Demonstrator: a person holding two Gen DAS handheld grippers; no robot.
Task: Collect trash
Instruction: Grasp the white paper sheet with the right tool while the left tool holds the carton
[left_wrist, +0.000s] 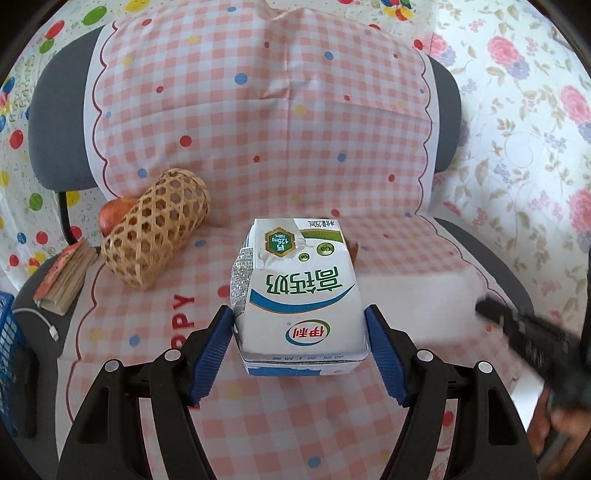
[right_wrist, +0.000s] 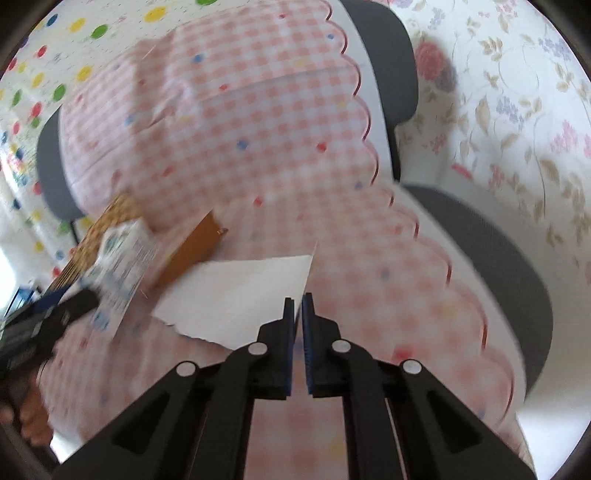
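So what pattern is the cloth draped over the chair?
Pink-and-white gingham cloth with scattered coloured dots; clearest in the left wrist view.

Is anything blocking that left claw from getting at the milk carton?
No. The left gripper already has the milk carton squeezed between its blue pads, so nothing stands between them. The woven basket lies off to one side, apart from the carton.

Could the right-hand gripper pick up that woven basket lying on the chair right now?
Probably not yet: the right gripper is shut on a white sheet of paper, and the woven basket lies far off on the left, beyond the milk carton.
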